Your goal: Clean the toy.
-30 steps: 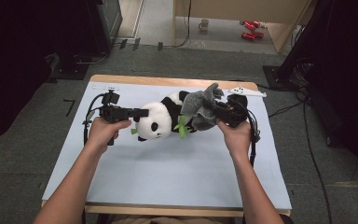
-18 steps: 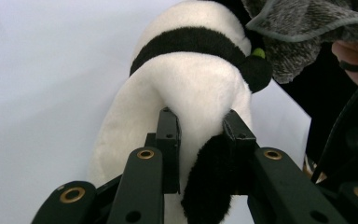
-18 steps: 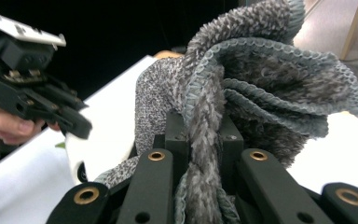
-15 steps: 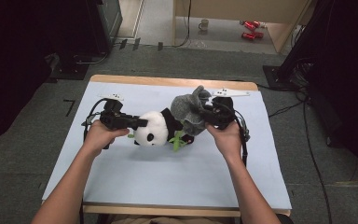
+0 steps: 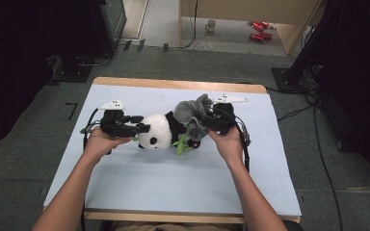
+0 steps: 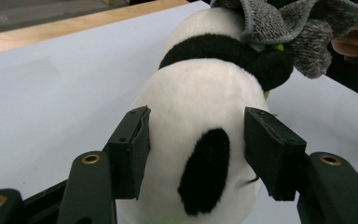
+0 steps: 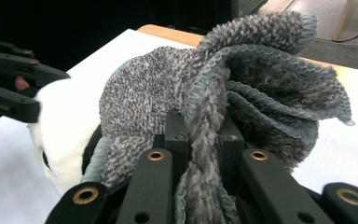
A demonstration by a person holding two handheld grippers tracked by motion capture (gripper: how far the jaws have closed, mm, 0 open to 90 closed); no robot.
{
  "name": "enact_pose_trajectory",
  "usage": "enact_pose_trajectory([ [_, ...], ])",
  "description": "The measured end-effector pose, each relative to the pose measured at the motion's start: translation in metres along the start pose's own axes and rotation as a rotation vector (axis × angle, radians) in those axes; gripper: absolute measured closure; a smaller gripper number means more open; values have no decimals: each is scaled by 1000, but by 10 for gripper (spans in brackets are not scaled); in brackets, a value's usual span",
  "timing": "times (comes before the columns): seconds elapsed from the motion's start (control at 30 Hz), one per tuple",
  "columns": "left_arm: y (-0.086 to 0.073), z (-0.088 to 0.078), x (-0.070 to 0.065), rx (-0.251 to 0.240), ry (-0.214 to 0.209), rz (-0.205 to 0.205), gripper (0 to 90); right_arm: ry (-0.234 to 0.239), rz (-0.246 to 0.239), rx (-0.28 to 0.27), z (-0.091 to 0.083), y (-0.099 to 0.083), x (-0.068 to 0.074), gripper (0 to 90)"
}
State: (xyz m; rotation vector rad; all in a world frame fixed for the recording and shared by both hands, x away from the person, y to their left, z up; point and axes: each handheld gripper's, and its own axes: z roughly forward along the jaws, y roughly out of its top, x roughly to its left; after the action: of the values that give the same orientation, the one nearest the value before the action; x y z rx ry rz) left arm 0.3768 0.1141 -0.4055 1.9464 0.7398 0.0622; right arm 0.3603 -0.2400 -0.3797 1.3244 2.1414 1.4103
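The high view looks forward and down over the whole table (image 5: 125, 183) from the person's side, while each gripper view rides low and close (looking along its own jaws), all three sharing the panda (image 5: 156, 132) and grey cloth (image 5: 192, 113).

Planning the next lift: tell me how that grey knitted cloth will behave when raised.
Likely floppy: the grey cloth bunches in folds over the panda. Probably light, sagging from the right gripper pinching one fold. Its fuzzy knit may drag on the plush.
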Motion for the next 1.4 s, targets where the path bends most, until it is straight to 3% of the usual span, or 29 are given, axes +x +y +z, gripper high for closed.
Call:
enact_pose_trajectory([
  [0.23,-22,-12,-4,4,33,49,367,-3,5,-3,0,1,-2,801],
  [0.4,-40,-1,0,41,56,36,350,-2,9,-2,1,2,-2,799],
  [0.5,-43,5,3,18,52,27,339,-1,11,-2,1,2,-2,798],
  [0.63,-44,7,5,6,57,39,463,6,27,-7,0,2,-5,794],
  [0.77,-41,6,6,28,71,-8,664,19,44,-13,-2,2,-7,793],
  [0.9,-37,3,6,49,71,-33,776,17,60,-24,-11,6,-9,797],
  [1.17,-33,-2,4,53,27,-49,848,5,85,-72,-36,15,-20,798],
  [1.27,-30,-7,5,60,-19,-81,852,-10,102,-88,-46,16,-28,799],
  [1.4,-29,-7,12,80,37,-112,848,-42,124,-91,-56,13,-41,799],
])
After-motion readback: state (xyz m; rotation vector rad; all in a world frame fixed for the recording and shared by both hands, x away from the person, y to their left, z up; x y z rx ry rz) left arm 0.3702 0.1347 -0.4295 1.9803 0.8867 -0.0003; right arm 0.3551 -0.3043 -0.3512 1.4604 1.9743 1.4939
